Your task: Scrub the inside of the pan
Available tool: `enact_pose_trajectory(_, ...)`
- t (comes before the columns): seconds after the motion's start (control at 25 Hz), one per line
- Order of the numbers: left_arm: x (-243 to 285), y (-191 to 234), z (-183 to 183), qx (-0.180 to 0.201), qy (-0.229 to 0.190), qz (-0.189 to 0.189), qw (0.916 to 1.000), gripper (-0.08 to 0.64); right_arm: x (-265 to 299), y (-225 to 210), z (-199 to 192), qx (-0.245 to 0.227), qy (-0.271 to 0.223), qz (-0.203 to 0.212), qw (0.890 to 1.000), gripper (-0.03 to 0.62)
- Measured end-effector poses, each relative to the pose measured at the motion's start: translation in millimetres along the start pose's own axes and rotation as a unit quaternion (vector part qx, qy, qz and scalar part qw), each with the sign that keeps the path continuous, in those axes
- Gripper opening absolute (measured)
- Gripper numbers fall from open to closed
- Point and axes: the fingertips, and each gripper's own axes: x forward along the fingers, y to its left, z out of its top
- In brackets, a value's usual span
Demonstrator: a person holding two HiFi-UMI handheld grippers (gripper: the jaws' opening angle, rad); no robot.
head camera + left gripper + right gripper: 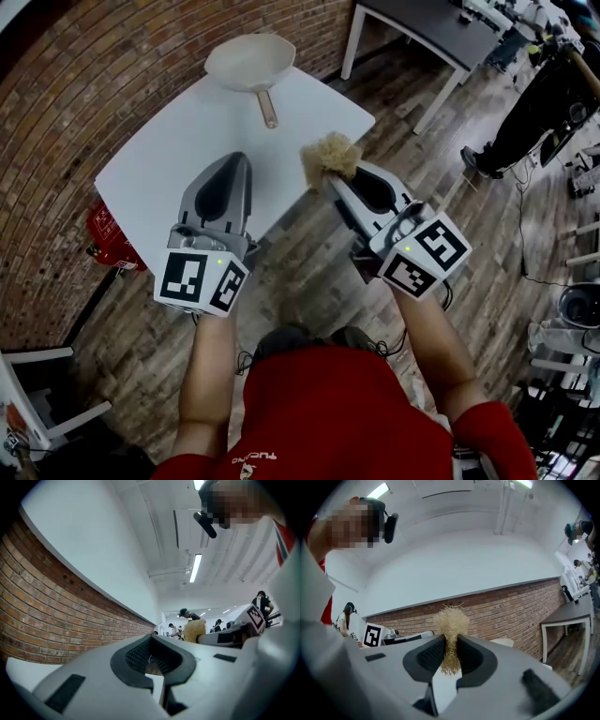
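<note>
A cream pan [251, 62] with a tan handle lies at the far end of the white table [169, 141], inside facing up. Both grippers are raised, pointing up and outward, well short of the pan. My left gripper [241, 159] hangs over the table's near part, jaws together with nothing between them [151, 639]. My right gripper [330, 178] is off the table's right edge, shut on a tan fibrous scrubber [329, 157]. In the right gripper view the scrubber [450, 620] sticks out past the pads [433, 654]. The left gripper view shows the scrubber [194, 630] to its right.
A brick wall [56, 112] runs behind and left of the table. A red object [111, 239] sits on the floor under the table's left corner. A grey table [431, 28] stands at the upper right, a white frame [37, 394] at the lower left. People are farther right.
</note>
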Motion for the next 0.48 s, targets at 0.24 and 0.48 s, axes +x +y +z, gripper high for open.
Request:
enact_pose_trajectory(0.24,44.1,40.9,-8.7,-0.002,0.009,0.001,1.0,0.011,48.2,-35.1,3.8,-0.01,0.017,-0.01,1.0,0.077)
enact_pose_trajectory(0.48,83.4,66.1,-15.2,-0.001,0.016,0.011,0.9998,0.011,86.5,-70.4,8.1,-0.022,0.031,-0.008,0.999,0.078)
